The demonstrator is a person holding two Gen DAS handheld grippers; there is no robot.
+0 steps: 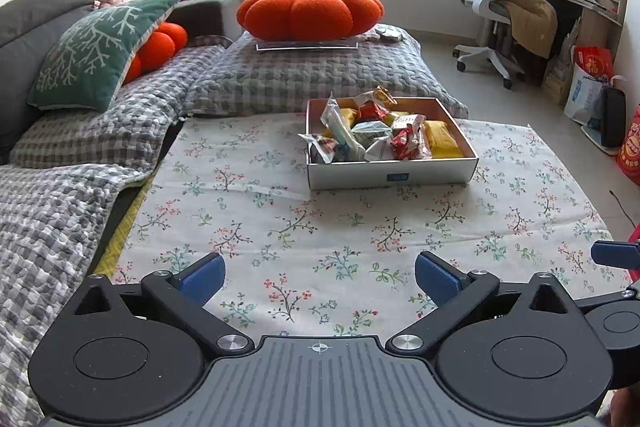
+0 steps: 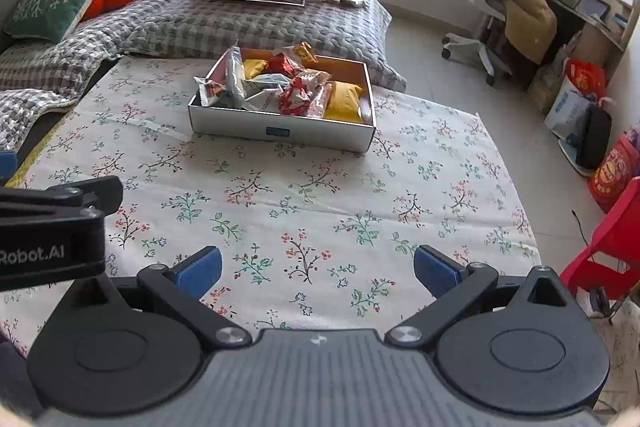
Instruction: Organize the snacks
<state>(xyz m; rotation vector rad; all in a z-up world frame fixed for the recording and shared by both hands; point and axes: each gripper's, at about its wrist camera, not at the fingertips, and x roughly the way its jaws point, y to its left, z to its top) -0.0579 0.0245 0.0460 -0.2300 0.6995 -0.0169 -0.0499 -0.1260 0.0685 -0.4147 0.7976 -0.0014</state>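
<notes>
The left gripper is hovering above the near part of the flower-printed cloth that is covering the worktop. Its blue-padded fingers are standing spread to their widest, and nothing is lying between them. The right gripper is hovering beside it over the same cloth, with its fingers likewise spread fully apart and holding nothing. In the right wrist view, part of the left gripper's black body is showing at the left edge.

The snack box is sitting on the far part of the cloth, well apart from both grippers. It is a shallow white cardboard tray with a small blue label on its near wall. In the right wrist view the snack box is lying ahead and slightly to the left of centre. The snack packets are lying piled inside the box: silver, red-and-white and yellow wrappers are overlapping one another, and several are sticking up above the rim.

Beyond the box, a grey checked cushion is carrying an orange pumpkin-shaped pillow. A green cushion with a white branch pattern is leaning on the sofa at the left. A white office chair is standing at the far right.
</notes>
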